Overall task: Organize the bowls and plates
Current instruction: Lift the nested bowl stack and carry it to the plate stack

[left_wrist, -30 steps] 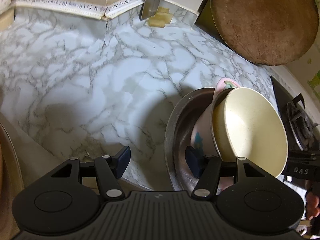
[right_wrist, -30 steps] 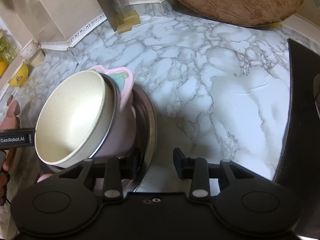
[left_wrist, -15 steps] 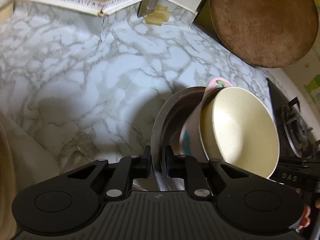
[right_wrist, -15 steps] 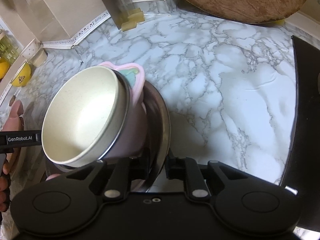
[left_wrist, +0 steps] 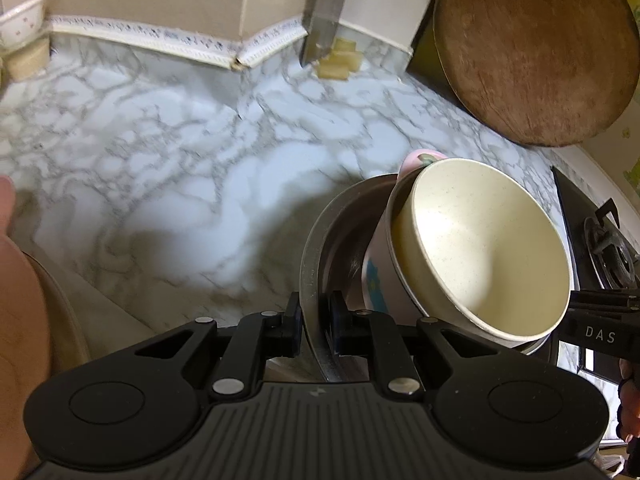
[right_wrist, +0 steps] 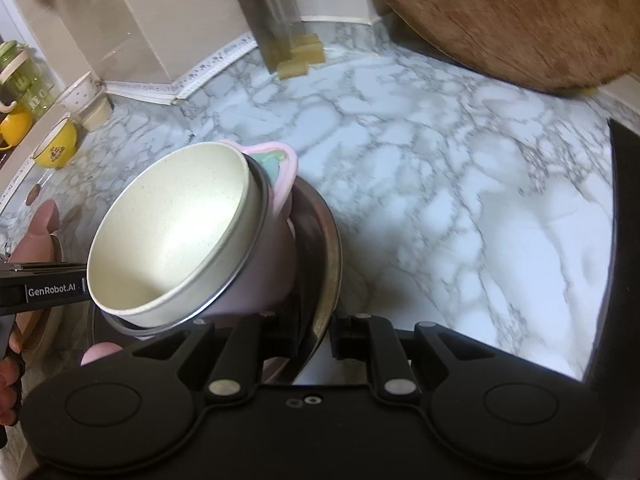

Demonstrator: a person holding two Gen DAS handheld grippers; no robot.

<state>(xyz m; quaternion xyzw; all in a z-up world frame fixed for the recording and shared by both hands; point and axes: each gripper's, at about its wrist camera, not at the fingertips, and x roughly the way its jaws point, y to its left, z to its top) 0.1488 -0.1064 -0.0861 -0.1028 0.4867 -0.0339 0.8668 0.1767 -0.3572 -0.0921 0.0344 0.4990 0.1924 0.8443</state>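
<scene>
While both grippers clamp opposite edges of a steel plate (left_wrist: 316,240), the left gripper (left_wrist: 316,326) pinches its near rim between closed jaws and the right gripper (right_wrist: 316,334) bites the far rim the same way. Tilted on the plate, a cream bowl (left_wrist: 480,248) nests inside a pink bowl (right_wrist: 276,172) with a steel band. Beyond lies the marble counter (left_wrist: 180,152); a round wooden board (left_wrist: 536,48) leans against the wall, and a yellow mug (right_wrist: 56,146) stands far left.
</scene>
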